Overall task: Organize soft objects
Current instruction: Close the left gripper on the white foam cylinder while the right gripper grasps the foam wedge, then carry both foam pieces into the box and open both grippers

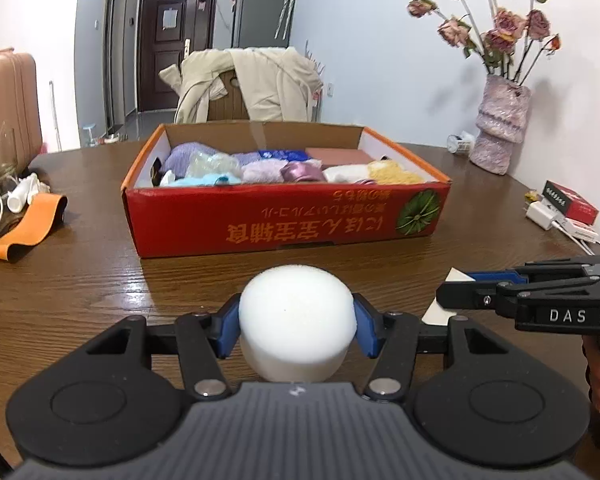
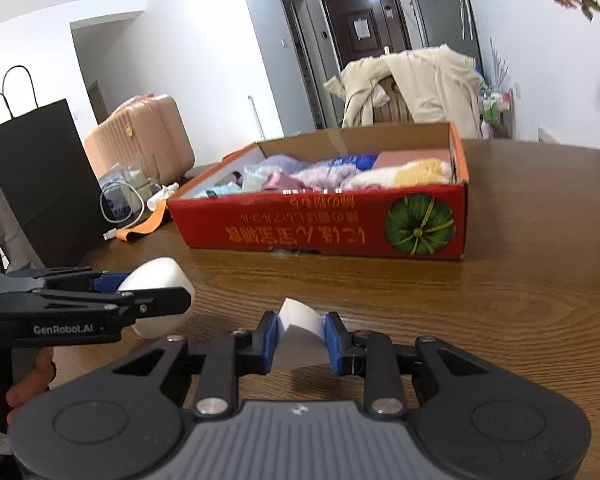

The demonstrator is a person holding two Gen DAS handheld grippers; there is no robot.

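Observation:
My left gripper [image 1: 297,330] is shut on a white foam cylinder [image 1: 296,312], its blue pads pressing both sides; the same cylinder [image 2: 158,276] shows at the left of the right wrist view. My right gripper [image 2: 301,340] is shut on a small white foam wedge [image 2: 300,330], squeezed between its blue pads; the wedge [image 1: 438,310] peeks out beside it in the left wrist view. Both are held low over the wooden table [image 1: 100,280]. Ahead stands a red cardboard box [image 1: 288,220], also seen as the box [image 2: 324,226], filled with several soft pastel items.
A vase of dried roses [image 1: 498,128], a red packet and a charger [image 1: 568,204] sit at the right. An orange strap [image 1: 28,228] and cables lie at the left. A black paper bag [image 2: 40,176] and a pink suitcase [image 2: 140,136] stand beyond the table's left edge.

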